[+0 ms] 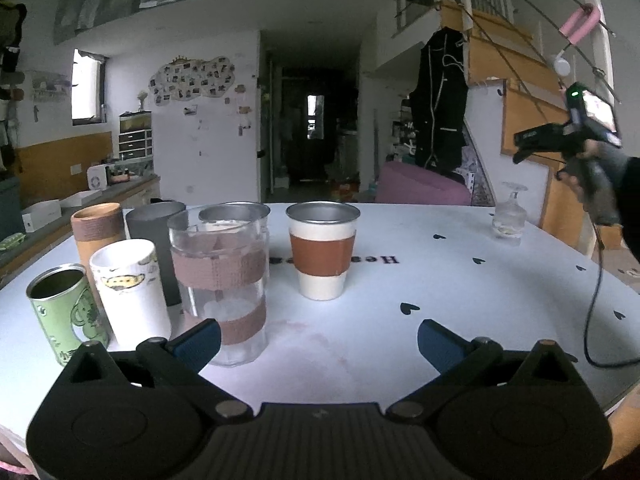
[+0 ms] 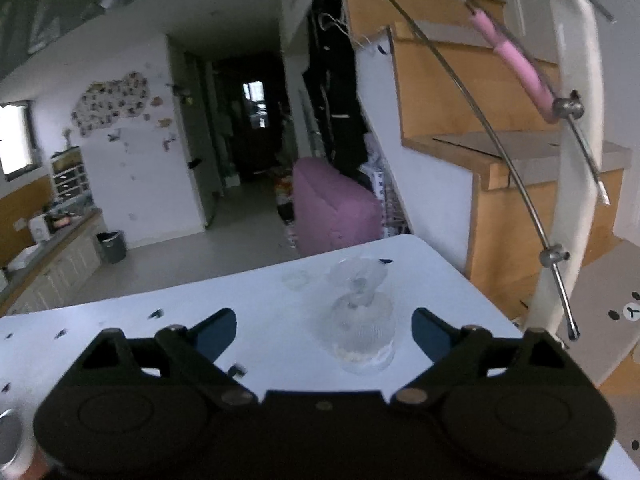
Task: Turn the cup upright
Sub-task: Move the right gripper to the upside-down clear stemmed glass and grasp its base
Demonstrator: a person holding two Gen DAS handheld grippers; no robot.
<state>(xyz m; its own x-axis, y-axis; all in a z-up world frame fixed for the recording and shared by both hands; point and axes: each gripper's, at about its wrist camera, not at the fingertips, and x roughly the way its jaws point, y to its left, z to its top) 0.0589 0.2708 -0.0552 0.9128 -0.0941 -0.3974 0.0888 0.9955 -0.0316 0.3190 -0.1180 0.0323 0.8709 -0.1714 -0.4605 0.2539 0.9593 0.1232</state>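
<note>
A clear stemmed glass cup (image 2: 362, 324) stands upside down, foot up, near the far right corner of the white table (image 2: 260, 300). It also shows small in the left wrist view (image 1: 509, 216). My right gripper (image 2: 324, 334) is open and empty, held above the table with the glass just ahead between its blue fingertips (image 2: 430, 334). In the left wrist view the right gripper (image 1: 528, 146) hangs in the air above the glass. My left gripper (image 1: 319, 342) is open and empty, low over the table's near side.
Several upright cups stand at the left: a white cup with brown sleeve (image 1: 322, 250), a clear glass with brown bands (image 1: 222, 284), a white mug (image 1: 132, 292), a green tin (image 1: 66, 308). A cable (image 1: 592, 320) hangs at right. Wooden stairs (image 2: 500, 160) lie beyond the table edge.
</note>
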